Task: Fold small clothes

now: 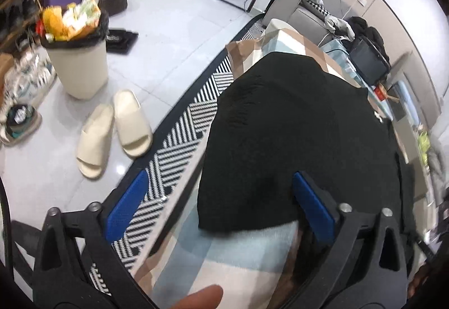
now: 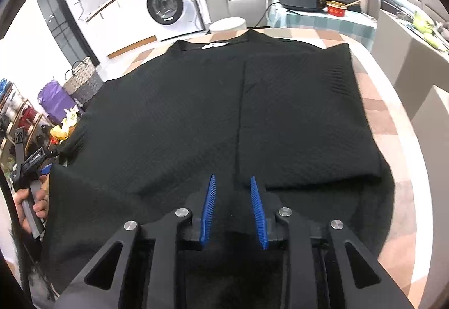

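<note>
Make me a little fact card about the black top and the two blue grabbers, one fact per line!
garment: black knit top, spread flat, neckline at the far edge
surface: checked cloth over the table
fold so far: right side already folded over the middle
left side: still unfolded
left gripper: jaws wide open, at the top's left edge, holding nothing
right gripper: jaws a little apart over the near hem, pads not pressing the cloth
floor nearby: cream slippers, full bin

Each tool (image 2: 233, 182) had matte black linkage arms. Silver screws (image 2: 181, 212) sat behind ribbed blue pads (image 2: 209, 208). White lettering marked the left tool (image 2: 31, 166).
</note>
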### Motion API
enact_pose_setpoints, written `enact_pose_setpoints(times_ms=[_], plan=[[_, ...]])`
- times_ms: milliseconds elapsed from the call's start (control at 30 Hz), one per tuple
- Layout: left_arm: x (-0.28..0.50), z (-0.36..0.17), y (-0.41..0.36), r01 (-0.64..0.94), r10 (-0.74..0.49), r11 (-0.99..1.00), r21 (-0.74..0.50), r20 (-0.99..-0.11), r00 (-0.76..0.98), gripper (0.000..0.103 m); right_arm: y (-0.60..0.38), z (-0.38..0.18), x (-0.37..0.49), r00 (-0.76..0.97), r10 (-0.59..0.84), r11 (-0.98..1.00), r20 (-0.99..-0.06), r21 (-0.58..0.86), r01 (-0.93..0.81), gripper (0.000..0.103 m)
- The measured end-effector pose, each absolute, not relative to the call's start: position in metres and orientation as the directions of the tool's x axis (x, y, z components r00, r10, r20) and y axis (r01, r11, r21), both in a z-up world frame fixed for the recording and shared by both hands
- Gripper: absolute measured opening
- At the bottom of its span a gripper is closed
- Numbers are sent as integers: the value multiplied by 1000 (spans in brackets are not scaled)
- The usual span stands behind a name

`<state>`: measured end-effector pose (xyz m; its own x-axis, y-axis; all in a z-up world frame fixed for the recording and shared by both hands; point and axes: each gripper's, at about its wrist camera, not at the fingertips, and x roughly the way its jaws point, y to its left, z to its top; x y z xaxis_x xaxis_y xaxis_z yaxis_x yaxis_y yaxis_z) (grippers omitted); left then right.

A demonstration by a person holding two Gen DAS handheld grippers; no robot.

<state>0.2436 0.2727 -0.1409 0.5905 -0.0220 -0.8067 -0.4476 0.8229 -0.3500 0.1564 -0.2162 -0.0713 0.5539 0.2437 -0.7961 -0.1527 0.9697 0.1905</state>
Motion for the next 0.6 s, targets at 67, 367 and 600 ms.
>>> enact_pose_setpoints(times_ms=[67, 367, 600], plan=[[249, -149, 279, -448, -65, 803, -392, -806, 589, 83, -220, -72, 158, 556, 240, 971, -796, 197, -138, 27], [257, -146, 271, -417, -59, 814, -404, -772, 633, 19, -227, -68, 150, 576, 232, 973, -784, 198, -122, 33], [259, -101, 242, -382, 61, 878, -286, -727, 684, 11, -233, -64, 143, 590, 251, 967, -767, 222, -124, 34]])
